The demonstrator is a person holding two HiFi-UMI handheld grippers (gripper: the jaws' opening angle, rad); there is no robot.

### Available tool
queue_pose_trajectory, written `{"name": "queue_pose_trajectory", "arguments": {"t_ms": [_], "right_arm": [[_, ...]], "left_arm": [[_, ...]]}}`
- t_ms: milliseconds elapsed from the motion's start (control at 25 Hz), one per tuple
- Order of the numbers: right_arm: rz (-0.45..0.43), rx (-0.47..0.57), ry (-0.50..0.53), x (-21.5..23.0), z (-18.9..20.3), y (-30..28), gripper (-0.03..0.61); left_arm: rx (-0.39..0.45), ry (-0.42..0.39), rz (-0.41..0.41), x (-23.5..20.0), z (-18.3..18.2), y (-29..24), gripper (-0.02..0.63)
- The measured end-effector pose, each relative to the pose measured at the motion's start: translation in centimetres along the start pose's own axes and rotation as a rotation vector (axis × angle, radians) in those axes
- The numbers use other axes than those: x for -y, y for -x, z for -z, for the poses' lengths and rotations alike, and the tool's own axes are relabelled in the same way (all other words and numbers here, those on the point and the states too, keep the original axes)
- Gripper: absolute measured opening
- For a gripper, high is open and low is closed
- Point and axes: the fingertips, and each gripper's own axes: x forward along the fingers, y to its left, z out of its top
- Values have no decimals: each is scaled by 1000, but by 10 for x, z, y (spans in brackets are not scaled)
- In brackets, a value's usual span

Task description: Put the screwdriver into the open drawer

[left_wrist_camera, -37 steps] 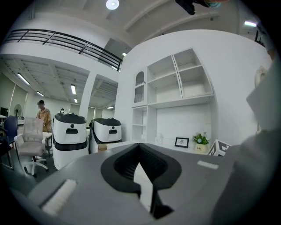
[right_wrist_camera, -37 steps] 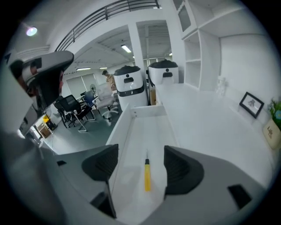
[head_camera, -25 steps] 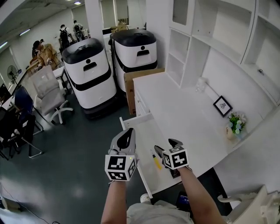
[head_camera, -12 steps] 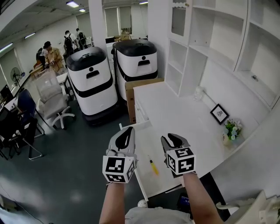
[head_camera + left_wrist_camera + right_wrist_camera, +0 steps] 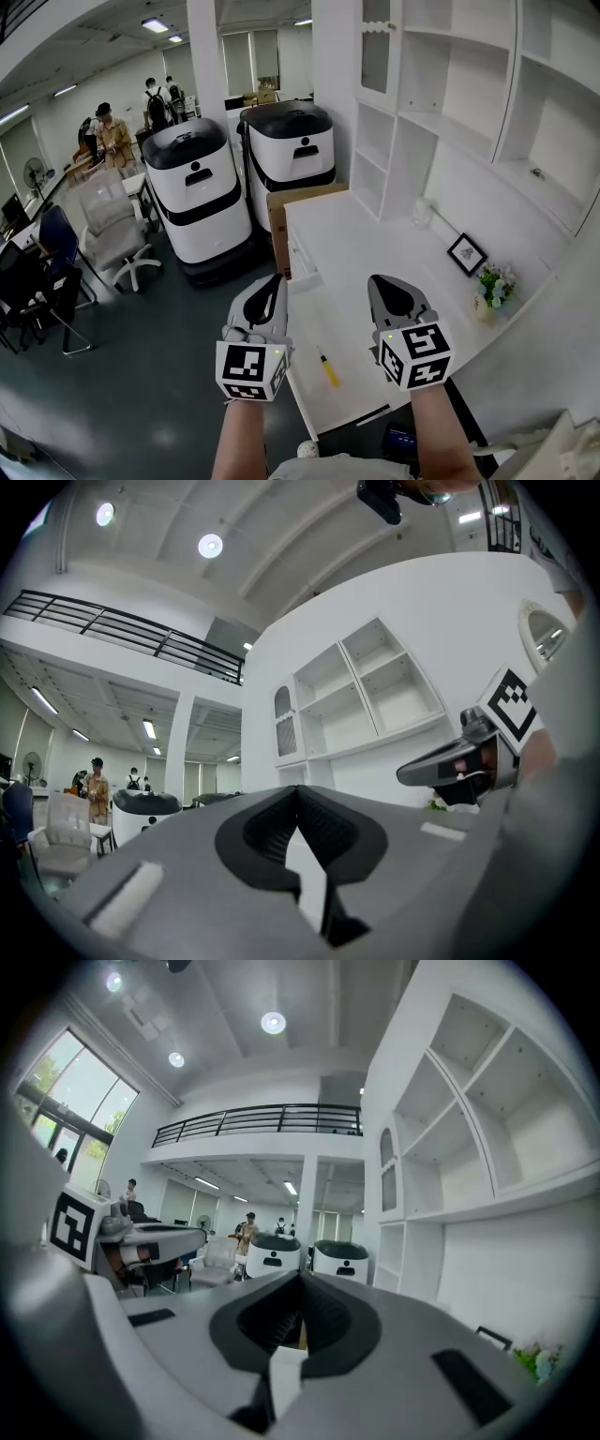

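Yellow-handled, the screwdriver [image 5: 326, 367] lies flat inside the open drawer [image 5: 356, 380], at 5 o'clock from my left gripper [image 5: 271, 288] and 8 o'clock from my right gripper [image 5: 388, 290]. Both grippers are pressed together on nothing and hang above the drawer. The job looks done to me. My only worry is a careless dip knocking the drawer, or a hard shove sending the loose screwdriver rolling against its side.
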Motion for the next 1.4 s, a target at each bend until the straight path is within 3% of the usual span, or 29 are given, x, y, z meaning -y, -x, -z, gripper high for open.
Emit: {"name": "queue_pose_trajectory", "arguments": {"t_ms": [360,760,1040,1400], "right_arm": [[42,126,42,23,-42,27,8],[132,193,83,55,-80,58,6],[159,201,79,60,-85,63,6],[155,200,86,57,-83,60,6]], "left_arm": [[44,-39,-2,1,-31,-6,9],[97,-52,27,12,-62,-20,9],[131,-60,22,9,-78,-20,9],[113,-65,13,11,-74,-18,9]]}}
